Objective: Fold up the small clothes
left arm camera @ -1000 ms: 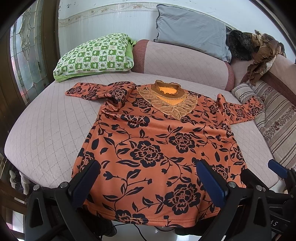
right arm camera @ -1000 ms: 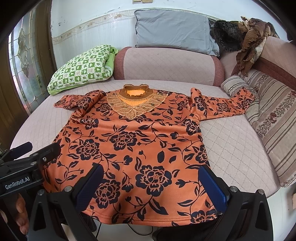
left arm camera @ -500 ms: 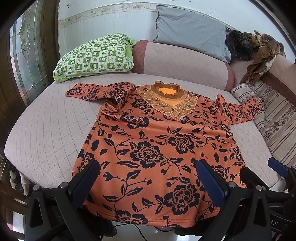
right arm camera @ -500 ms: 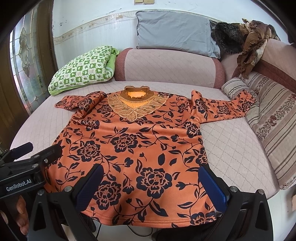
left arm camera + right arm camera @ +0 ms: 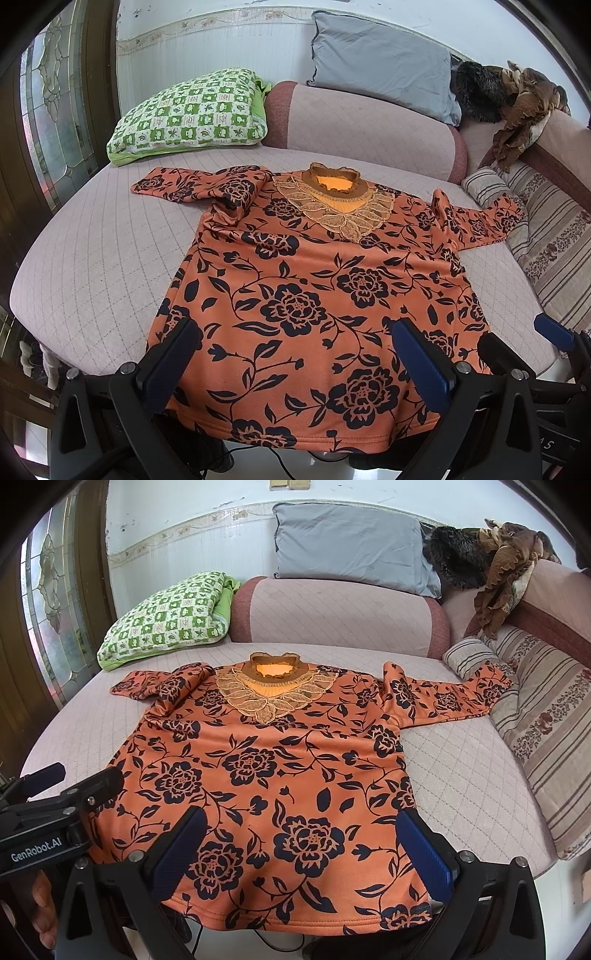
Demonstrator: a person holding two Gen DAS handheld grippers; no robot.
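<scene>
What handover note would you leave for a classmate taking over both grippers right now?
Left gripper: open, holding nothing, above the near hem.
Right gripper: open, holding nothing, above the near hem too.
Orange flowered top: spread flat, front up, on the pink sofa seat, collar away from you, hem at the near edge, both sleeves out sideways.
Done: top laid out.
Left: every fold; perhaps start with the sleeves.

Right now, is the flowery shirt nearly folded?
Not yet. The shirt is spread flat on the bed, sleeves out, so laying it out looks done. Both the left hand-held gripper and right hand-held gripper are open near the hem. All folds remain.
</scene>
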